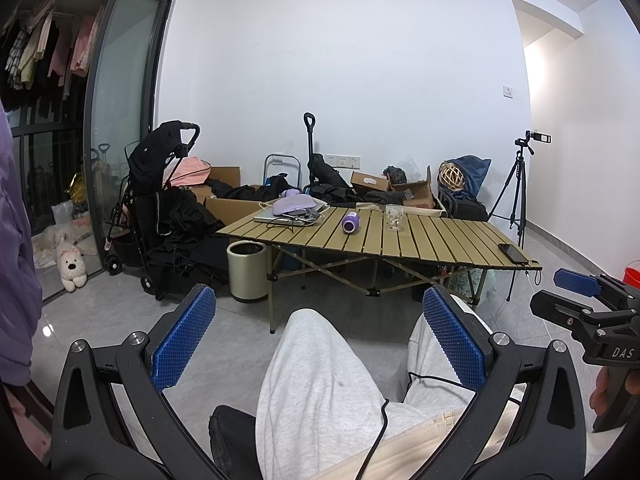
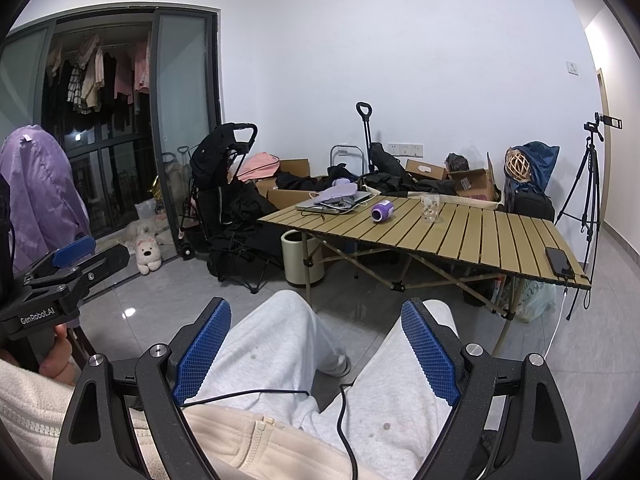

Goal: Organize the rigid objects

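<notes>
A slatted folding table (image 1: 420, 240) (image 2: 480, 236) stands a few steps ahead. On it lie a purple bottle on its side (image 1: 351, 222) (image 2: 382, 211), a clear glass cup (image 1: 394, 217) (image 2: 429, 207), a laptop with a lilac item and cables on top (image 1: 290, 212) (image 2: 334, 200), and a black phone (image 1: 513, 253) (image 2: 559, 261) near the right edge. My left gripper (image 1: 320, 332) is open and empty above the person's lap. My right gripper (image 2: 316, 344) is open and empty too, far from the table.
A cream bin (image 1: 247, 271) stands by the table's left leg. A black stroller (image 1: 160, 200), cardboard boxes and dark bags crowd the back wall. A tripod (image 1: 516, 188) stands at the right, a plush dog (image 1: 71, 268) by the glass door. Grey tile floor lies between.
</notes>
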